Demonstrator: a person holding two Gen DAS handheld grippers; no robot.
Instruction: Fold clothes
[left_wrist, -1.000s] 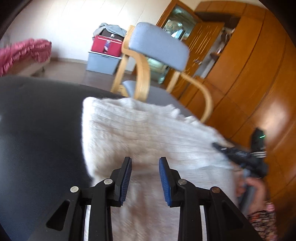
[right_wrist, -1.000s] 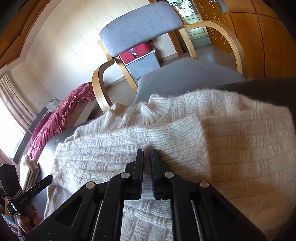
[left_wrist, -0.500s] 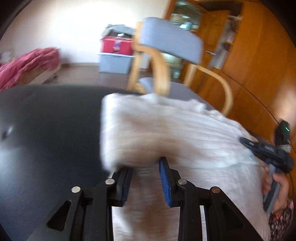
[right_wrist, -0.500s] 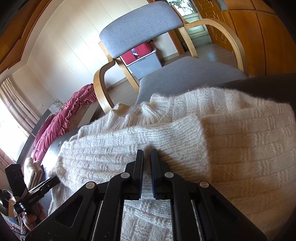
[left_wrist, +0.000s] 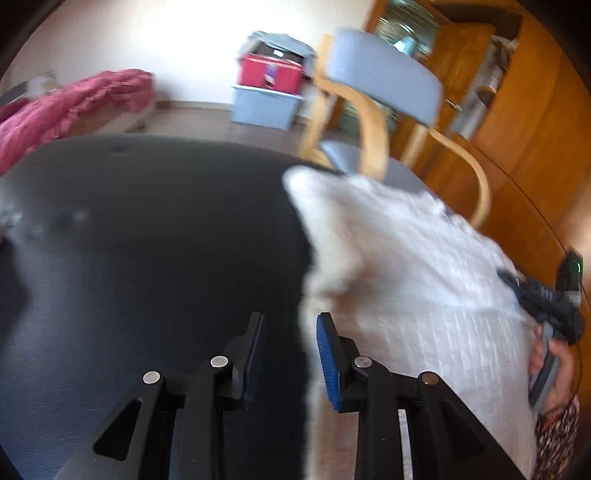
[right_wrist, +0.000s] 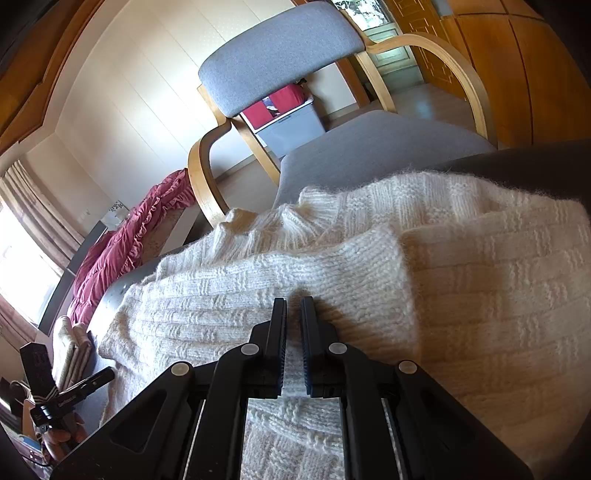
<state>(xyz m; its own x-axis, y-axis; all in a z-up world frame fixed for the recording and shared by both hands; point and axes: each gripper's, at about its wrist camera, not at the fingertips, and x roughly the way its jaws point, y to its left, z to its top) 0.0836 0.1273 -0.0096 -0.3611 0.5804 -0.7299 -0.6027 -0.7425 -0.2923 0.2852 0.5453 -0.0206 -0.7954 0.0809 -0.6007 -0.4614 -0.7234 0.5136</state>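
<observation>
A cream knitted sweater (left_wrist: 406, 266) lies folded on the dark table (left_wrist: 129, 240), filling its right half. My left gripper (left_wrist: 290, 332) hovers open at the sweater's left edge. The edge runs under the gap between its blue pads, and neither pad presses on it. My right gripper (right_wrist: 293, 306) is shut on a folded layer of the sweater (right_wrist: 258, 288), with knit pinched between its jaws. That gripper also shows at the right of the left wrist view (left_wrist: 546, 295), held by a hand (left_wrist: 554, 369). The left gripper appears at the lower left of the right wrist view (right_wrist: 74, 391).
A wooden armchair with grey cushions (left_wrist: 380, 81) stands just past the table's far edge (right_wrist: 535, 162). Beyond it are a grey bin with a red case (left_wrist: 266, 103), a red ruffled blanket (left_wrist: 74, 99) and wooden cabinets (left_wrist: 517, 110) on the right.
My left gripper has swung left, from over the sweater to its left edge, and now looks mostly at bare table. The right gripper has kept its grip and place.
</observation>
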